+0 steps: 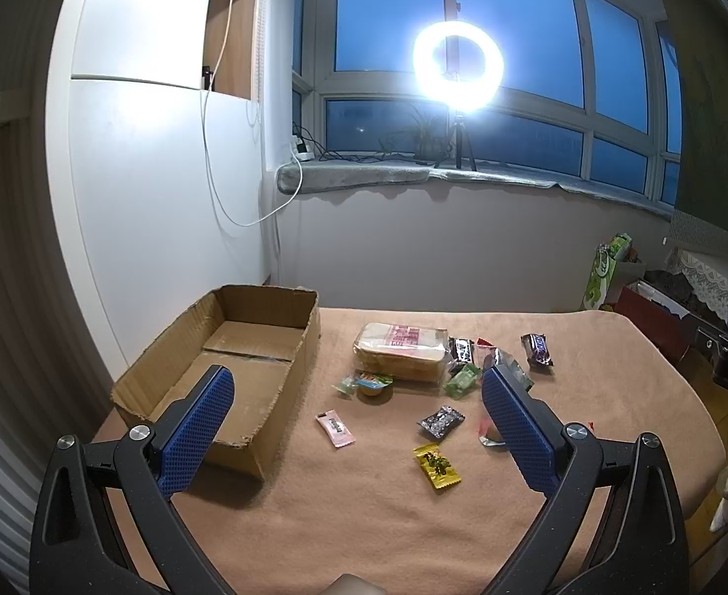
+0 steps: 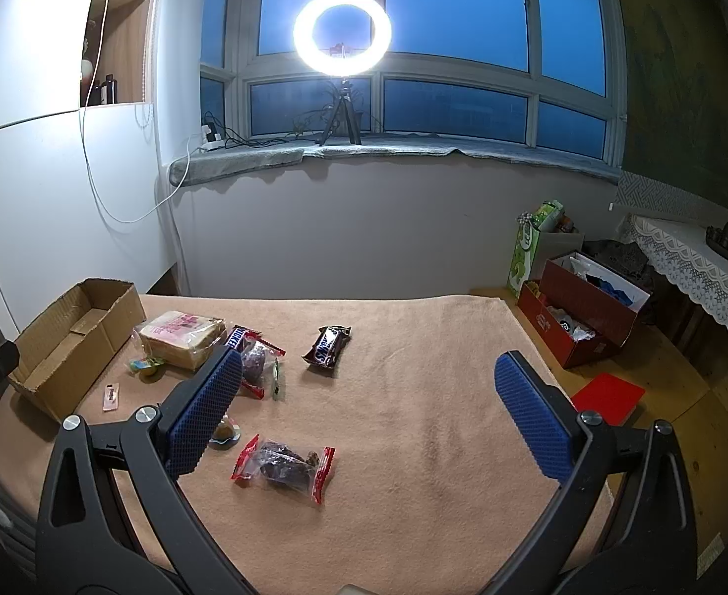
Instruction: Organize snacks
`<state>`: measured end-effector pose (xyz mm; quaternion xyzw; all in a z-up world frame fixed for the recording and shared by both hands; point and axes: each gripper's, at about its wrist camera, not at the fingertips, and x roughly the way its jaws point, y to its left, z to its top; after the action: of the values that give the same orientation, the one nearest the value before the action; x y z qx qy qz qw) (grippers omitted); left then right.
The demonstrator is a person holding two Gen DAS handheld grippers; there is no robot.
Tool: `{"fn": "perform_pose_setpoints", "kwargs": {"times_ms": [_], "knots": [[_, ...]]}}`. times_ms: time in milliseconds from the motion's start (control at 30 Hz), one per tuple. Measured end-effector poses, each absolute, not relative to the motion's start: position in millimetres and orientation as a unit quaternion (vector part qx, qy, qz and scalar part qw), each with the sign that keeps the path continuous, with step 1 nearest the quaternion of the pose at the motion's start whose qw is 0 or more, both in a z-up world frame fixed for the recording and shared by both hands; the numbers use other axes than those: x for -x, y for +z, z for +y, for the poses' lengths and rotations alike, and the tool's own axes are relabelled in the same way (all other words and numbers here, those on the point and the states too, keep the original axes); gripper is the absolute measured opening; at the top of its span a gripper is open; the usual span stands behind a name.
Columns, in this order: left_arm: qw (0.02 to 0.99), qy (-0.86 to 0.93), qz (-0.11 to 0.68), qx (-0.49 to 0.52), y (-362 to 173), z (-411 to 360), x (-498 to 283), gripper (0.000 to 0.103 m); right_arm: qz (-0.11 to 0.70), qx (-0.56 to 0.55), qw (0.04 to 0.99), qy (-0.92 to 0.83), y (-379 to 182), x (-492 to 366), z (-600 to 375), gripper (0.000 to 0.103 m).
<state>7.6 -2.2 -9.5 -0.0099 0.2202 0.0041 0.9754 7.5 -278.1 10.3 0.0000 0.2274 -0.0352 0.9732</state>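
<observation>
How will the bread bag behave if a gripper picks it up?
The bread bag looks soft, so a firm pinch would probably squash the slices. Its loose clear wrap may slip or stretch between pads. As the bulkiest snack there, it would likely sag if held by one end.

From my remote feed, an open, empty cardboard box [image 1: 265, 342] sits at the blanket's left edge. Beside it lies a bagged bread loaf [image 1: 401, 351], with a Snickers bar [image 2: 328, 344], a yellow candy [image 1: 437, 467] and a red-ended clear packet [image 2: 284, 466] scattered flat nearby.
</observation>
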Motion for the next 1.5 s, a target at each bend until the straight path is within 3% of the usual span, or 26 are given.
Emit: {"fn": "perform_pose_setpoints", "kwargs": {"times_ms": [1500], "knots": [[0.968, 0.002, 0.250, 0.015, -33, 3, -18, 0.100, 0.263, -0.007, 0.965, -0.009, -14, -18, -295, 0.103]]}}
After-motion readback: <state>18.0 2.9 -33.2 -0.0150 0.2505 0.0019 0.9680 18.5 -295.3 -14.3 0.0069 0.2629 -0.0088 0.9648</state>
